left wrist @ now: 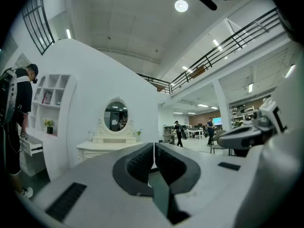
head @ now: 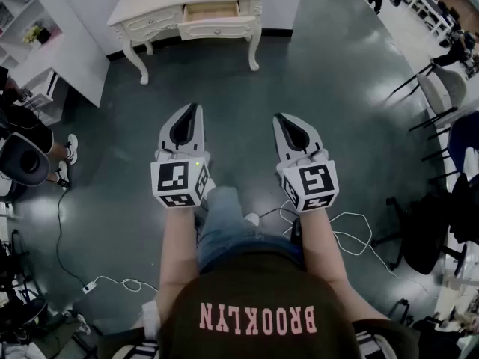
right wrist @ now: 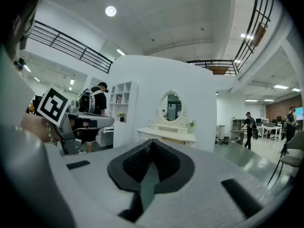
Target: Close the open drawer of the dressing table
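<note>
The dressing table [head: 150,19] is seen at the far side of the dark floor [head: 337,88]. Its open drawer [head: 212,10] is pulled out toward the person, so that the bare wooden inside is shown. The drawer is well apart from both grippers, and nothing on the table is touched.

The left gripper [head: 194,111] and the right gripper [head: 280,120] are held side by side in front of the body and are pointed about level toward the table. The jaws of each are clenched together with nothing between them, which is confirmed in both gripper views.

This posture is judged to be for the approach. No grasp is needed to push a drawer front, and clenched jaws give a firm, blunt tip. The walk to the table is judged to be the step in hand, and the push is not yet begun.
</note>
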Action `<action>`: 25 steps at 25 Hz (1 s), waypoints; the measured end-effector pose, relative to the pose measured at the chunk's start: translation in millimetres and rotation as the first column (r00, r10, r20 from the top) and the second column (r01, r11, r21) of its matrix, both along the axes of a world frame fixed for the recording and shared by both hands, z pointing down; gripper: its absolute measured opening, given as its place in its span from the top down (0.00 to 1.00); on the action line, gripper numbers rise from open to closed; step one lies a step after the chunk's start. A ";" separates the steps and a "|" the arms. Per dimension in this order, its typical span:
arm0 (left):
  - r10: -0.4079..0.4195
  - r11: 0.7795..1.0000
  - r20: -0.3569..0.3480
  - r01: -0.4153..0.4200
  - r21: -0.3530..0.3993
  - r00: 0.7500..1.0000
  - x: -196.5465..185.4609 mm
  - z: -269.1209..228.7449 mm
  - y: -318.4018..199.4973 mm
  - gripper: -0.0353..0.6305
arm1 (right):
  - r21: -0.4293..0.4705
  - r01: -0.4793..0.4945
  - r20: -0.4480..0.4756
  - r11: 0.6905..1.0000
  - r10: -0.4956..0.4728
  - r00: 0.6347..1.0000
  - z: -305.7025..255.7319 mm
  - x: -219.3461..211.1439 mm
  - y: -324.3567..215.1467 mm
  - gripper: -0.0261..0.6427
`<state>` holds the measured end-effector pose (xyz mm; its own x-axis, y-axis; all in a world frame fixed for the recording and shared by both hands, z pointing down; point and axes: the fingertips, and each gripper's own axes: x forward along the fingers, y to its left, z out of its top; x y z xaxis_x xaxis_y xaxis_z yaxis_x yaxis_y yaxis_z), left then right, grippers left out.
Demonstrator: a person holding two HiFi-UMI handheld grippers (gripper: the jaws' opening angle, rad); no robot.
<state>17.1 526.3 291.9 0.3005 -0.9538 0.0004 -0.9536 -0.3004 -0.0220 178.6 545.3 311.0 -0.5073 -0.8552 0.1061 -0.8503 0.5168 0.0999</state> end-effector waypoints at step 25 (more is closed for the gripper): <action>-0.006 0.999 0.008 0.006 -0.042 1.000 -48.8 5.0 -208.4 0.93 | -0.018 0.010 -0.005 1.000 -0.010 1.000 2.3 -50.6 -214.0 0.97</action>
<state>-31.7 317.9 296.9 0.2948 -0.9546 0.0425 -0.9551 -0.2957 -0.0169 128.0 331.4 313.3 -0.5154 -0.8479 0.1241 -0.8445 0.5271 0.0946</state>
